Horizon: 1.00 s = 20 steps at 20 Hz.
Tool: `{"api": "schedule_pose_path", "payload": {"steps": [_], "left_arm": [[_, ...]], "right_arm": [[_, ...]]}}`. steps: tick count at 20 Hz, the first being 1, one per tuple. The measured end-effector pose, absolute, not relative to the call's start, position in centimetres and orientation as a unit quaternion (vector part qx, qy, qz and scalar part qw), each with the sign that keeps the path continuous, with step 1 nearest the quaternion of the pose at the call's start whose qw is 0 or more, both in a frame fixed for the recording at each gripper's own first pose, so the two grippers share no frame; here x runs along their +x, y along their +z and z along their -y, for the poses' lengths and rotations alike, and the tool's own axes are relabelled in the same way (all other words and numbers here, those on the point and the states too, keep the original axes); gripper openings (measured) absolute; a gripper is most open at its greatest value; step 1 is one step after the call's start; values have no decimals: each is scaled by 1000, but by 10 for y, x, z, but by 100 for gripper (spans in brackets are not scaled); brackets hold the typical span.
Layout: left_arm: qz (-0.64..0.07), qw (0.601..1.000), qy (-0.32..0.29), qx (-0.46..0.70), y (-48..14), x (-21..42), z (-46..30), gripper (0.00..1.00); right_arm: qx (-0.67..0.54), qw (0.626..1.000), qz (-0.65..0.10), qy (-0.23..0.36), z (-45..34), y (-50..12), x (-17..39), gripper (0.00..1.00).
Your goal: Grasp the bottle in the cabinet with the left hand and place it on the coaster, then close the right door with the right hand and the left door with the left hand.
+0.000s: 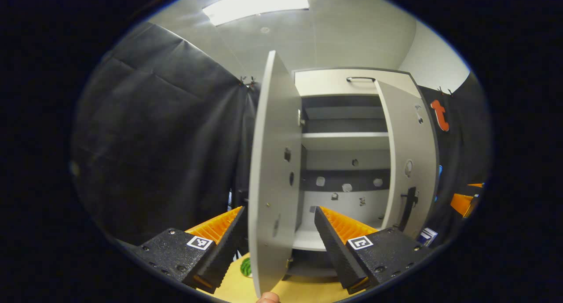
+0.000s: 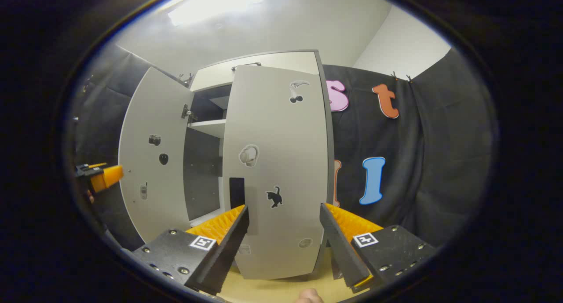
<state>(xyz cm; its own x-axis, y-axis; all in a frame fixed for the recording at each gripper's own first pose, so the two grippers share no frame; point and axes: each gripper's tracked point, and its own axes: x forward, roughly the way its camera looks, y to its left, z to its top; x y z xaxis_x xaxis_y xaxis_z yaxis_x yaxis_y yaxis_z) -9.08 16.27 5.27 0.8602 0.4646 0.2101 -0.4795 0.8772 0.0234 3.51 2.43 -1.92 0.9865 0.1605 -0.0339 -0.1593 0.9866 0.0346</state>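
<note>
Now the left tongs (image 1: 279, 232) stand released, their two fingers spread wide, and the edge of the left door (image 1: 272, 171) of the white cabinet (image 1: 343, 81) rises between them; whether a finger touches the door I cannot tell. Beyond this door the cabinet is open, with a white shelf (image 1: 345, 140) across the middle and small stickers on its back wall. The right door (image 1: 411, 162) stands partly open ahead and to the right of the left tongs, with a dark handle low on it. Below the left tongs lies the wooden counter (image 1: 237, 283), and a small green striped thing, maybe the coaster (image 1: 246, 266), lies just beside the left finger. The right tongs (image 2: 283, 237) are released too, and the right door fills the space just ahead between their fingers, with a cat sticker (image 2: 275, 196) on it. The left tongs show far to the left of them, beside the left door.
</note>
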Motion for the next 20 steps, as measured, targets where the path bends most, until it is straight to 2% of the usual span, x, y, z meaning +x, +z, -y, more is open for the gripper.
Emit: {"api": "schedule_pose_path", "payload": {"steps": [6, 7, 8, 10, 11, 13, 15, 17, 19, 20], "left_arm": [[130, 921, 361, 71, 86, -132, -231, 93], [122, 917, 374, 71, 82, -135, -241, 96], [107, 915, 383, 71, 73, -133, -248, 92], [76, 912, 397, 72, 54, -132, -263, 92], [63, 912, 399, 74, 45, -129, -268, 96], [39, 915, 393, 79, 31, -120, -271, 93], [23, 921, 381, 78, 18, -109, -269, 96], [15, 927, 368, 71, 10, -98, -265, 94], [9, 933, 354, 65, 5, -86, -259, 96], [9, 930, 361, 71, 6, -87, -261, 93]], "right_arm": [[18, 996, -24, 89, -35, -24, 40, 97], [16, 996, -23, 88, -35, -24, 41, 97], [16, 996, -23, 87, -35, -24, 41, 97], [18, 996, -24, 84, -33, -25, 42, 98], [19, 996, -24, 81, -32, -25, 43, 97], [18, 997, -24, 75, -27, -25, 44, 97], [15, 997, -26, 69, -24, -28, 45, 97], [13, 997, -29, 64, -20, -30, 46, 97], [12, 998, -31, 58, -16, -31, 47, 98], [11, 998, -32, 55, -13, -32, 46, 97]]}}
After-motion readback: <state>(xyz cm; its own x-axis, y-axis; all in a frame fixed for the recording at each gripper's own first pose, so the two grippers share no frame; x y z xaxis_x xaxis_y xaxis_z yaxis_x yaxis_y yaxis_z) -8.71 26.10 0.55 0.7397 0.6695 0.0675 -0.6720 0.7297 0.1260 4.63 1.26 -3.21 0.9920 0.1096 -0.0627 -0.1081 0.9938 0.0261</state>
